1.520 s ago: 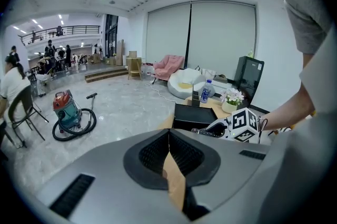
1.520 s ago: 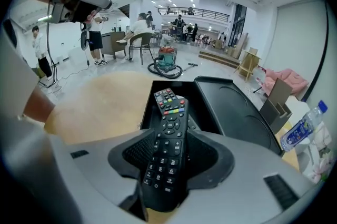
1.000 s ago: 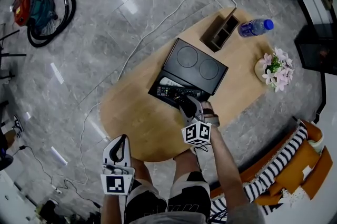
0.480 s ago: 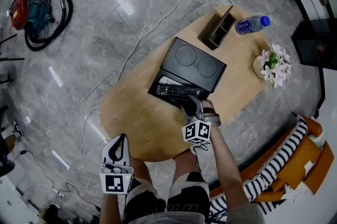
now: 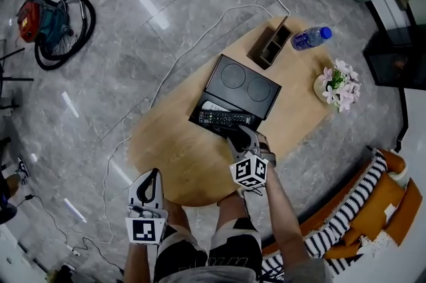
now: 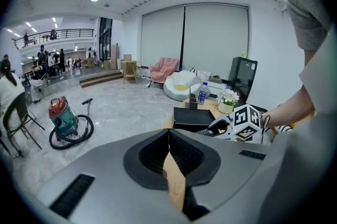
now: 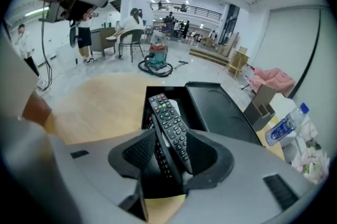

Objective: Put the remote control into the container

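- Remote control (image 5: pixel 225 118) sat clamped between the jaws of the right hand-held gripper (image 5: pixel 234 135), its near end in the pads and its button face turned up.
- Its far end reached over the open tray of the black container (image 5: pixel 194 118), which lay on the wooden tabletop (image 5: pixel 170 155) with its lid (image 5: pixel 243 83) folded back flat behind it.
- Something white (image 5: pixel 213 106) lay inside the tray, partly under the remote control; I couldn't tell what it was.
- Left hand-held gripper (image 5: pixel 153 180) was closed with nothing in it. It was held low near the person's knees, off the near edge of the tabletop and well apart from the container.
- At the far end of the tabletop stood a wooden organiser (image 5: pixel 269 45), with a water bottle (image 5: pixel 309 38) with a blue cap just beside it. A small pot of pink flowers (image 5: pixel 338 85) stood near them.
- On the grey floor sat a vacuum cleaner (image 5: pixel 50 22), well apart from the tabletop, and a white cable (image 5: pixel 200 42) trailed past.
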Demonstrator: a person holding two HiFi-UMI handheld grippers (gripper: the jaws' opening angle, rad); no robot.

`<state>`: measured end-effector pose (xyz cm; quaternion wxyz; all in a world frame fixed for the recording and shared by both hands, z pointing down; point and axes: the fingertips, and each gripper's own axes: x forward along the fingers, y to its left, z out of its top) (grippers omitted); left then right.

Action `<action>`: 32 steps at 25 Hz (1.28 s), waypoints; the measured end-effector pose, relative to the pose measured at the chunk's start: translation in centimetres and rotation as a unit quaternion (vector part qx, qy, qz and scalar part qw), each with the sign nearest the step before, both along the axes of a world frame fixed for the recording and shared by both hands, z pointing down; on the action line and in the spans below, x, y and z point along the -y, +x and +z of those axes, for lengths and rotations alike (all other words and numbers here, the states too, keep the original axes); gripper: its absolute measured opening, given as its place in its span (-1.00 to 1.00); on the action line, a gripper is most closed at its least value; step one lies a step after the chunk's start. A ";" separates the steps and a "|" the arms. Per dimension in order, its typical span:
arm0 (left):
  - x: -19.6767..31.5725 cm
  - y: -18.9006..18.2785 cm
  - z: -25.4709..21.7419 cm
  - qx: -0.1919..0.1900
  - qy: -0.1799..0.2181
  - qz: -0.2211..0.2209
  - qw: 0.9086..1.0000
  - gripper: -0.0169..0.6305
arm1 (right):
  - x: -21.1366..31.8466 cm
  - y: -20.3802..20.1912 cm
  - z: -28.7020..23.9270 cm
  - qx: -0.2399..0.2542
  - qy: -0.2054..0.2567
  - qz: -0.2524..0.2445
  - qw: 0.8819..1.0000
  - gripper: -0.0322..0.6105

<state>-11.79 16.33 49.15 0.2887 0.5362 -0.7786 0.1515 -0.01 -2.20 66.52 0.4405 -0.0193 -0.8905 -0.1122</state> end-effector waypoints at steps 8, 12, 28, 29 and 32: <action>2.1 -0.9 -4.8 0.032 0.021 0.018 0.999 -0.92 | 2.0 0.5 -8.2 0.078 -0.053 0.135 0.986 -0.47; 3.7 -0.8 -7.8 0.043 0.035 0.031 0.998 -0.92 | 2.8 1.0 -12.4 0.104 -0.058 0.177 0.977 -0.54; 8.7 1.6 -20.5 0.077 0.112 0.129 0.982 -0.92 | 1.9 4.6 -30.2 0.205 -0.070 0.301 0.929 -0.87; 8.8 1.8 -21.6 0.080 0.117 0.135 0.981 -0.92 | 1.7 4.9 -31.2 0.212 -0.071 0.310 0.924 -0.87; 9.0 2.2 -24.0 0.086 0.132 0.151 0.976 -0.92 | 1.3 5.4 -34.2 0.232 -0.064 0.324 0.915 -0.87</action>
